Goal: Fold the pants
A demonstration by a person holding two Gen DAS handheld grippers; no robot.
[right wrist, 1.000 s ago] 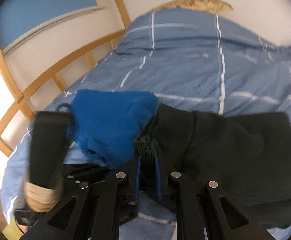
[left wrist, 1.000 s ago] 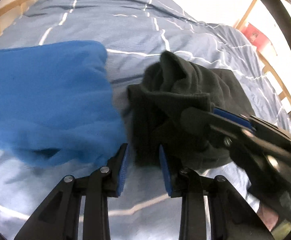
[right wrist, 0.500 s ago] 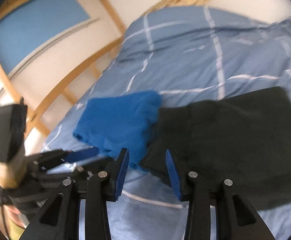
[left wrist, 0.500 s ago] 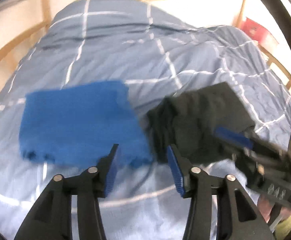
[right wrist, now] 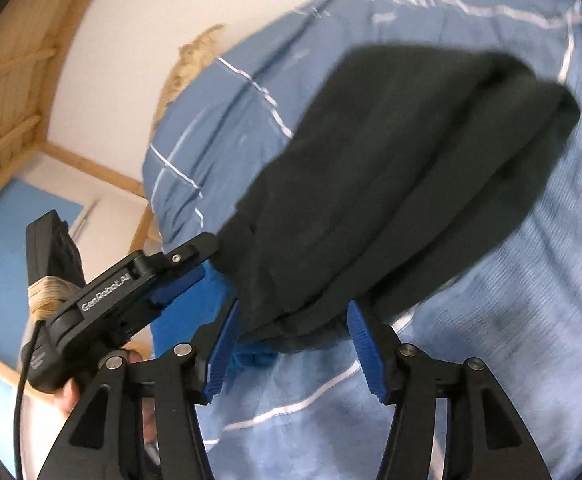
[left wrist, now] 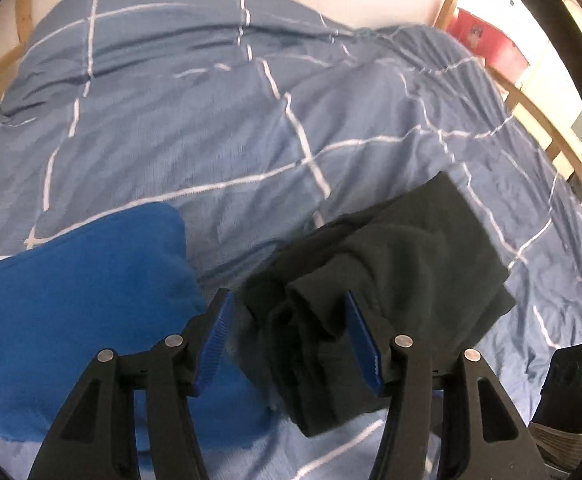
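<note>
So the folded black pants [left wrist: 391, 280] are lying on the bed's blue checked duvet [left wrist: 211, 120], just beside a folded blue garment [left wrist: 79, 300] (also on the bed). The left gripper [left wrist: 295, 344] has its jaws opening, with a corner of the pants between them but not pinched. The right gripper [right wrist: 291, 348] is the same: jaws opening, pants edge between, nothing grasped.

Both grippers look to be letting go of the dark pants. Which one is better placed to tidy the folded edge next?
Left, probably: the left gripper, jaws opening, frames the dark pants' bunched near end.
</note>
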